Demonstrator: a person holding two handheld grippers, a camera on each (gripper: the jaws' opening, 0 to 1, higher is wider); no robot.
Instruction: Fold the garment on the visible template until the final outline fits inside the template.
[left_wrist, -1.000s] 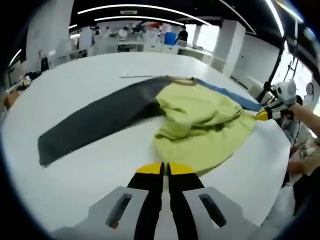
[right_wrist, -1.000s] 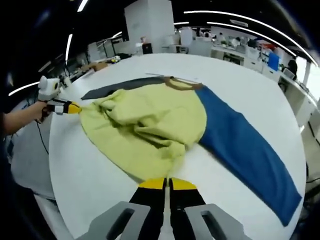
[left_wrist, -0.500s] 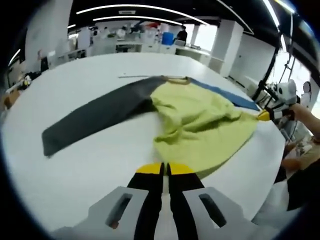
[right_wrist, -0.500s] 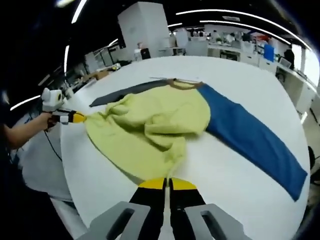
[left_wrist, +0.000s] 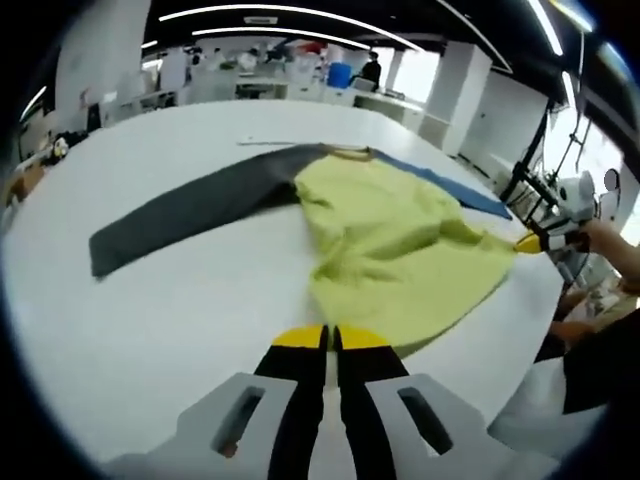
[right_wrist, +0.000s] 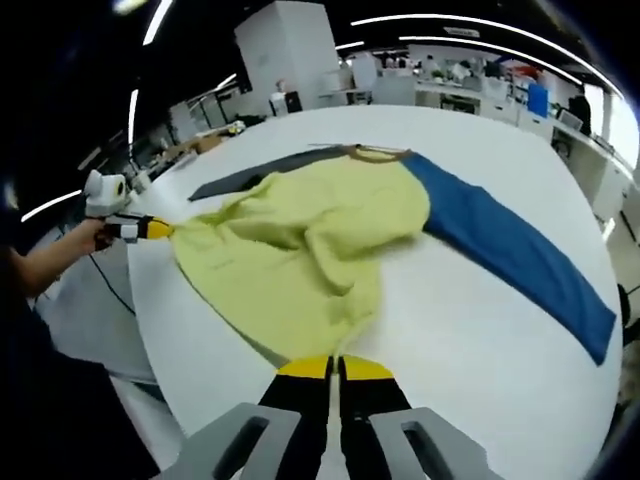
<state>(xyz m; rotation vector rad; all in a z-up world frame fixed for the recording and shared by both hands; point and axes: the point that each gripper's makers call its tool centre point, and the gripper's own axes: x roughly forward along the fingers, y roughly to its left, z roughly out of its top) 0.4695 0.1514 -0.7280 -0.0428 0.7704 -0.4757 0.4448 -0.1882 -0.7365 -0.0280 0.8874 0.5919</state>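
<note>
A garment with a yellow-green body (left_wrist: 400, 240), a dark grey sleeve (left_wrist: 190, 205) and a blue sleeve (left_wrist: 440, 185) lies spread on the white table (left_wrist: 150, 320). My left gripper (left_wrist: 330, 338) is shut on the near hem; in the right gripper view it (right_wrist: 155, 229) pinches the hem's left corner. My right gripper (right_wrist: 333, 367) is shut on the hem too, and in the left gripper view it (left_wrist: 528, 241) holds the opposite corner. The hem is stretched between them. The body (right_wrist: 300, 240) still has soft folds, and the blue sleeve (right_wrist: 510, 250) runs to the right.
A brown collar (left_wrist: 350, 152) marks the garment's far end, with a thin strip (left_wrist: 268, 143) on the table beside it. A hand (right_wrist: 60, 250) holds the left gripper off the table edge. Stands (left_wrist: 530, 170) and office desks are beyond the table.
The bunched yellow-green fabric has been pulled flatter and the hem drawn tighter between the two grippers. Both grippers have stayed shut on it, and the sleeves have shifted slightly.
</note>
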